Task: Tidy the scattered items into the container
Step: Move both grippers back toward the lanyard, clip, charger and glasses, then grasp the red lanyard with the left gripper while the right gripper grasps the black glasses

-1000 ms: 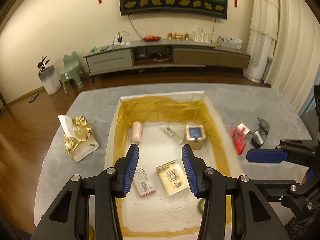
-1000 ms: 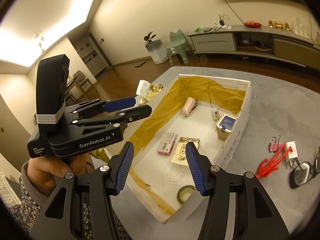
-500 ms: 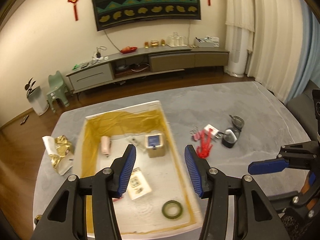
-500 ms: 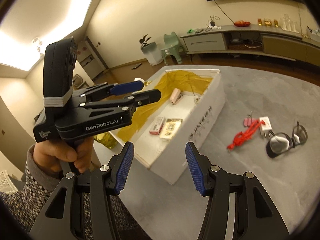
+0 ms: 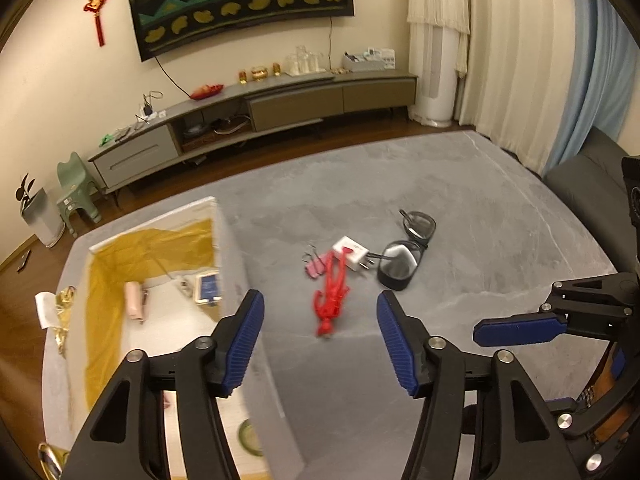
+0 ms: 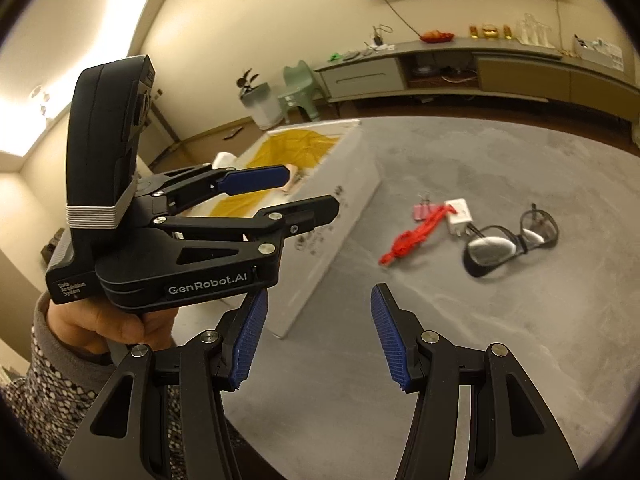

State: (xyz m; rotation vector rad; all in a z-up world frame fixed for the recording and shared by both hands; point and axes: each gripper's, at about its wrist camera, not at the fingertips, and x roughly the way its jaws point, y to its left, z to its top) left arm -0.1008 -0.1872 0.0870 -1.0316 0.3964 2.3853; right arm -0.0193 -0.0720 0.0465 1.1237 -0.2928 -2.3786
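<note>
On the grey table (image 5: pixel 460 200), the white foam box (image 5: pixel 224 240) sits by the left edge; right of it the red cord (image 5: pixel 332 292), then black-framed glasses (image 5: pixel 408 248).

the grey desk (image 5: pixel 460 208) lies bare to the right of the white box (image 5: pixel 230 248), whose tall wall blocks any low pass from that side; entry is from above only. a small cluster sits in the open middle: red cord (image 5: pixel 332 296), pink clips (image 5: pixel 314 266), white plug (image 5: pixel 352 254) and glasses (image 5: pixel 404 248), touching or just beside one another. the left tool (image 5: pixel 320 338) hangs wide open above the cord. the right tool (image 6: pixel 316 334) has clear desk ahead, with the left tool close on its left.
</note>
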